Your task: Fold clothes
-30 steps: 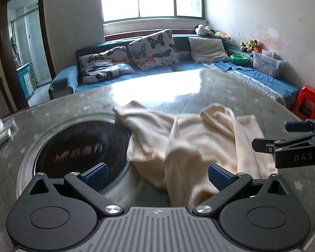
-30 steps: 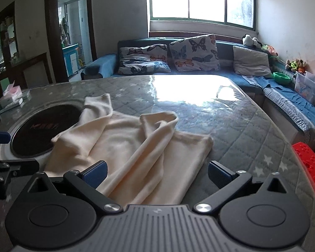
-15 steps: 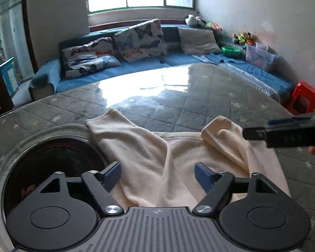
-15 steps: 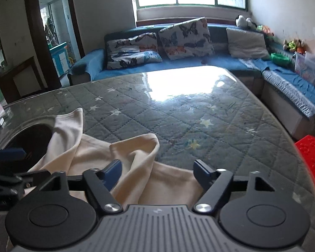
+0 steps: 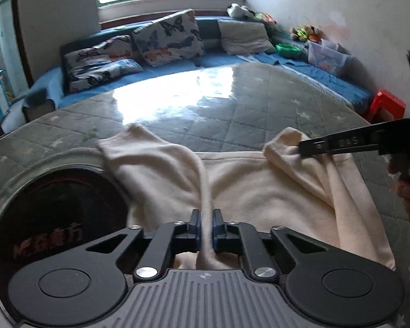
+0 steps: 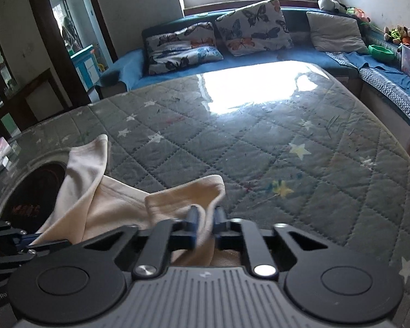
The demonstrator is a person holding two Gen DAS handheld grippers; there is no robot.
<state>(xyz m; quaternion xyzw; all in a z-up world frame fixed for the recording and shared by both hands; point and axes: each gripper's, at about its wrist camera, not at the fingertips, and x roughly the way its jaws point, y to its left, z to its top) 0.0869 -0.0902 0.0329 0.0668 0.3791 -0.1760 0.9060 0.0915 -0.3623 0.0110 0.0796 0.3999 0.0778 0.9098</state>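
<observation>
A cream garment (image 5: 259,188) lies rumpled on the quilted grey table cover (image 5: 232,120), partly over a round dark inset (image 5: 52,218). My left gripper (image 5: 206,214) is shut on a raised fold of the garment near its middle. In the right wrist view the same cream garment (image 6: 109,199) shows, and my right gripper (image 6: 205,213) is shut on a fold by its right sleeve end. The right gripper's fingers (image 5: 339,146) also reach in from the right of the left wrist view, pinching that sleeve. A hand (image 5: 407,186) holds it.
A blue corner sofa (image 6: 287,54) with butterfly cushions (image 6: 254,27) runs behind the table. A red stool (image 5: 386,106) stands at the right. A clear box (image 5: 328,54) and toys sit on the sofa. A doorway (image 6: 68,41) opens at the left.
Both grippers moved forward and down onto the garment and went from wide open to shut, each pinching a fold of cream cloth.
</observation>
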